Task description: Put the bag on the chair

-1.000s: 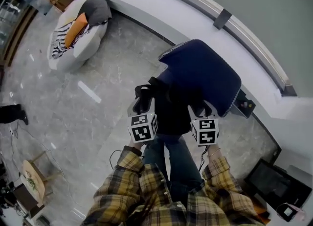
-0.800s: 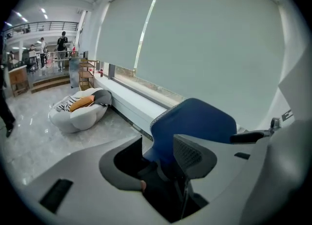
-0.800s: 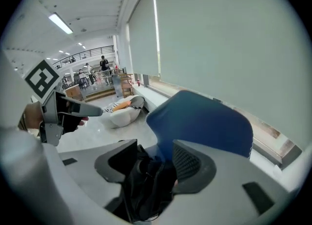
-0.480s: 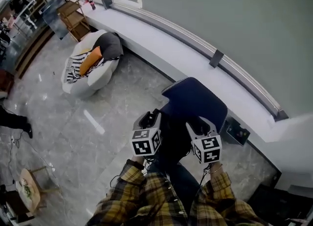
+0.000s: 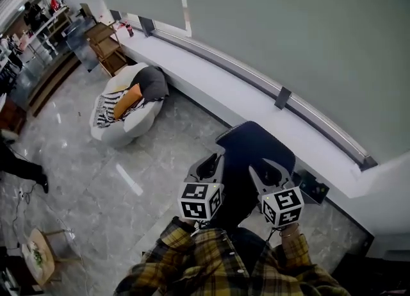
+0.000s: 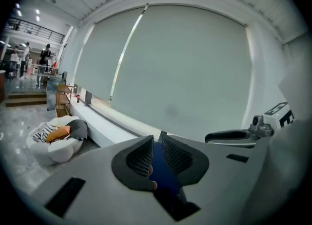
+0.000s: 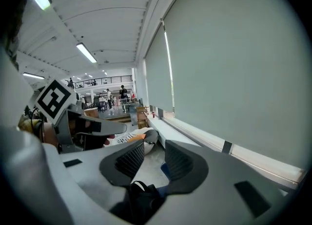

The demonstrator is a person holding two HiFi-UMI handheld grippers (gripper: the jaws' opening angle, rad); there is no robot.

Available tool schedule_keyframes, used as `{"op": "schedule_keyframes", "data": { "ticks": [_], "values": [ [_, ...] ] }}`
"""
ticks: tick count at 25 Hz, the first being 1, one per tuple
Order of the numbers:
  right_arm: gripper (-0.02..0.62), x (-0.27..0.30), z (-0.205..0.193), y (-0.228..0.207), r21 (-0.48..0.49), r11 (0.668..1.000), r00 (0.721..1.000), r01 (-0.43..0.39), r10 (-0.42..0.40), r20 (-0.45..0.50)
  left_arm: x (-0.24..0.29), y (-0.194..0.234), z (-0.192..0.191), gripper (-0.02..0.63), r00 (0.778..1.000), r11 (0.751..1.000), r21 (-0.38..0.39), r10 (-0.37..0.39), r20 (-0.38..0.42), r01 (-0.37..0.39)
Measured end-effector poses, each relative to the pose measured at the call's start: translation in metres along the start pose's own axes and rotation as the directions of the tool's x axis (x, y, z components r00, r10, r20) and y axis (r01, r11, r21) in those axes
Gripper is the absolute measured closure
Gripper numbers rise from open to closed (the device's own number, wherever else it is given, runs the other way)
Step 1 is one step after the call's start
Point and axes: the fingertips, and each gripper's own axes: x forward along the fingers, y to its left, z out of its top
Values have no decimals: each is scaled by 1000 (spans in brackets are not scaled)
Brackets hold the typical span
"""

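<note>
The blue chair (image 5: pixel 256 150) stands by the white window ledge. The black bag (image 5: pixel 234 193) rests at its front, between my two grippers and free of both. My left gripper (image 5: pixel 209 168) is raised beside the bag's left side; its jaws are closing, and through their narrow gap only the blue chair (image 6: pixel 161 170) shows. My right gripper (image 5: pixel 269 176) is raised on the bag's right. Its jaws are closing too, with nothing between the pads. In the right gripper view the bag's handle (image 7: pixel 141 192) lies below the jaws and a bit of the chair (image 7: pixel 165 170) shows beyond.
A white beanbag seat (image 5: pixel 125 112) with an orange cushion sits at the left on the marble floor. The ledge (image 5: pixel 211 77) runs under the blind-covered window. A wooden shelf (image 5: pixel 106 45) stands far left, a small stool (image 5: pixel 38 256) at the bottom left, a black box (image 5: pixel 314 186) right of the chair.
Both grippers have drawn back from the bag's sides and risen, and their jaws have narrowed. The head view has tilted up, so the chair and bag sit lower in it.
</note>
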Motion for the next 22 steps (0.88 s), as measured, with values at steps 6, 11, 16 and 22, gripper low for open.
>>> {"op": "schedule_keyframes", "data": {
  "ticks": [6,11,16,22],
  "values": [
    [496,-22,37,-1,-15,1000,993,20,-18,114,-12,-41,36,569,993,989,125,-84,79,74],
    [559,-38,48,-1,-80,994,982,70,-55,182,-18,-67,45,581,983,978,172,-142,117,121],
    [578,-49,41,-5,-53,996,982,78,-68,177,-20,-83,39,587,982,956,273,-144,125,106],
    [578,-57,37,-11,-35,997,981,71,-64,185,-24,-90,42,587,976,953,284,-155,151,108]
  ]
}}
